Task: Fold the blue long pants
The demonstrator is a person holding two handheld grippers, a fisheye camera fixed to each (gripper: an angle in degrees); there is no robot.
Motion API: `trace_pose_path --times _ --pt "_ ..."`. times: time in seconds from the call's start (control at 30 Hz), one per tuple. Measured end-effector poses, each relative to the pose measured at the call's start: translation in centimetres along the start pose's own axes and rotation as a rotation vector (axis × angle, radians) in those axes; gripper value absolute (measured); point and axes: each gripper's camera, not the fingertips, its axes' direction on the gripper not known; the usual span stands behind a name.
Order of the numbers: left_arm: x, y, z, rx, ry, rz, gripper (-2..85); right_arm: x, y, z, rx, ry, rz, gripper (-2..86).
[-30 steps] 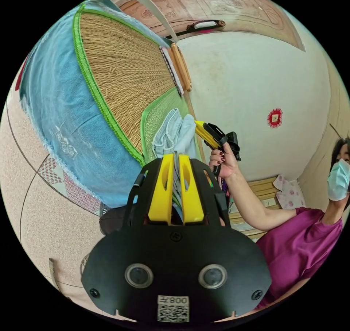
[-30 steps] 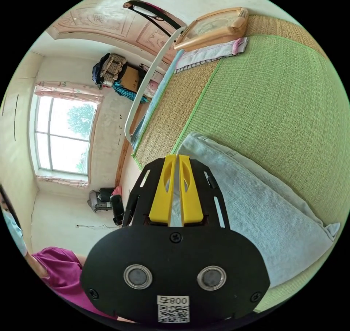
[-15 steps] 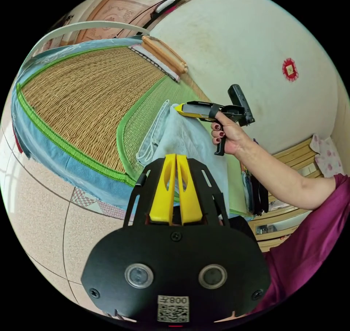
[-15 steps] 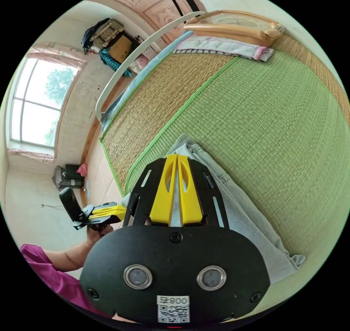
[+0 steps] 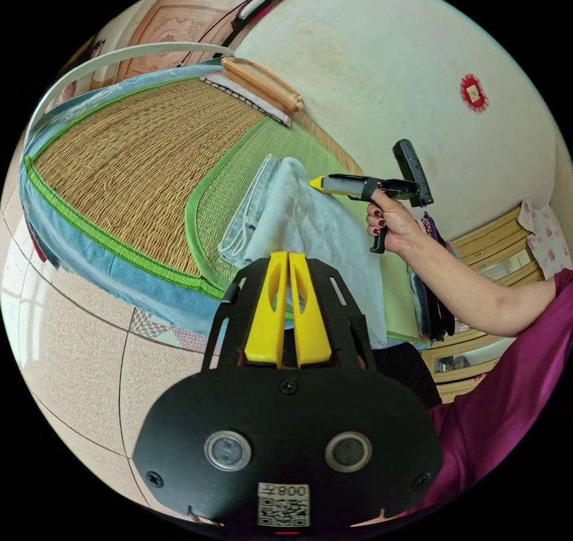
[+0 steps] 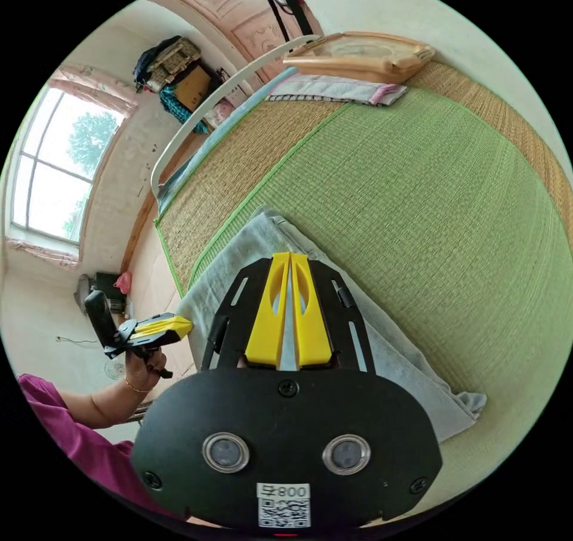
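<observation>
The light blue long pants (image 5: 298,219) lie partly on the green mat (image 5: 239,171) of the bed, one edge lifted between the two grippers. My left gripper (image 5: 289,256) is shut on the near end of that edge. My right gripper (image 5: 316,182), held in a hand (image 5: 391,225), pinches the far end. In the right gripper view the right gripper (image 6: 290,257) is shut on the pants (image 6: 412,374), with pale cloth showing between its yellow jaws. There the left gripper (image 6: 185,325) grips the cloth's corner at the bed's edge.
A woven straw mat (image 5: 131,153) covers the rest of the bed. A wooden pillow (image 6: 358,55) lies on a folded towel (image 6: 334,90) at the bed's head. A white rail (image 6: 209,111) borders the bed. Tiled floor (image 5: 71,350) lies beside it; wooden drawers (image 5: 483,254) stand behind the person's arm.
Both cameras have rolled with the hands. The two grippers have drawn apart, and the pants, bunched between them before, are now stretched wider over the green mat. Both stay shut on the cloth.
</observation>
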Motion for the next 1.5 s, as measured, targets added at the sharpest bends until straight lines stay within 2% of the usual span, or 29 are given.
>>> trace_pose_path --times 0.07,0.27,0.33,0.43,0.6,0.73,0.83,0.97,1.17,1.27,1.4,1.5 --pt "0.9 -0.2 -0.1 -0.009 -0.001 -0.013 0.1 0.9 0.2 -0.7 0.020 -0.063 0.037 0.1" --pt "4.2 0.1 0.8 -0.046 -0.002 0.039 0.1 1.1 5.0 -6.4 0.136 0.007 -0.001 0.0" --pt "3.9 0.3 2.4 -0.098 -0.036 0.024 0.1 2.8 7.8 -7.7 0.145 0.043 0.042 0.0" --pt "3.9 0.4 2.8 -0.084 0.000 -0.006 0.1 6.7 12.7 -9.3 0.136 0.094 0.171 0.0" --pt "6.5 0.3 3.8 -0.119 -0.001 0.058 0.1 13.1 18.8 -9.2 0.107 0.137 0.396 0.0" --pt "6.0 0.3 5.3 -0.145 0.030 0.005 0.1 16.0 19.6 -7.2 0.066 0.053 0.467 0.0" --pt "7.4 0.3 4.9 -0.146 -0.003 0.024 0.2 15.0 19.5 -7.9 0.064 0.098 0.414 0.0" --pt "9.0 1.1 5.8 -0.179 0.003 0.059 0.2 11.4 22.3 -9.1 0.086 -0.025 0.289 0.0" --pt "8.8 1.7 7.4 -0.184 0.002 0.008 0.2 5.1 29.1 -4.0 -0.110 -0.235 0.162 0.0" --pt "9.1 1.5 7.4 -0.194 -0.006 0.017 0.1 4.5 31.0 -1.4 -0.166 -0.144 0.154 0.0" --pt "9.8 1.0 6.1 -0.159 -0.036 0.044 0.1 6.3 31.4 -0.4 -0.171 -0.221 0.231 0.0" --pt "9.5 0.1 5.4 -0.136 -0.038 0.037 0.1 5.6 31.3 -1.7 -0.132 -0.167 0.183 0.0"
